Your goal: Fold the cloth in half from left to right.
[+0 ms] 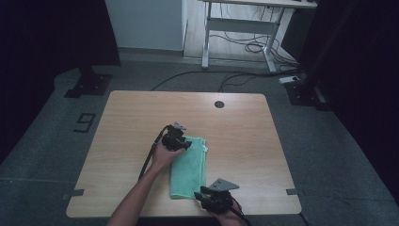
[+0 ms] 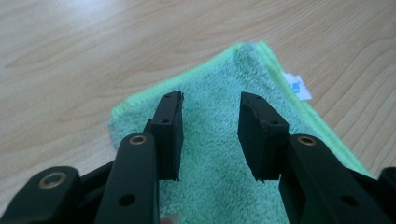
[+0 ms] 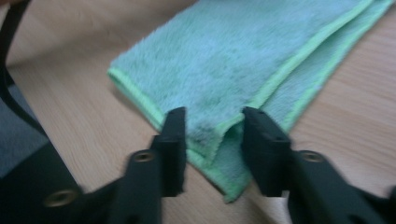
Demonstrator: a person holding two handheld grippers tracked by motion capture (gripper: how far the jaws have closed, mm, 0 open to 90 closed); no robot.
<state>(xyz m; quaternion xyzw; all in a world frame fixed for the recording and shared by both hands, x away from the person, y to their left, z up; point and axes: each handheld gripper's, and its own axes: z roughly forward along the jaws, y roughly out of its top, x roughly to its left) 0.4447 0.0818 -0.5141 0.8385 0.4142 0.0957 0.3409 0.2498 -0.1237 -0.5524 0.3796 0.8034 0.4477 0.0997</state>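
Both tools' tips blur against the folded green towel (image 1: 189, 167).

Blurred throughout in the right gripper view: green towel (image 3: 243, 60) and right claw (image 3: 212, 135), towel's far end cut by the top edge. Print on the white tag (image 2: 296, 87) too small to read. Right hand (image 1: 230, 217) cut off at the bottom edge.

A folded green terry cloth (image 1: 188, 167) is lying on the light wooden table (image 1: 127, 122), toward its near edge; the left gripper (image 1: 181, 142) is sitting over its far-left corner, the right gripper (image 1: 207, 195) at its near-right corner.
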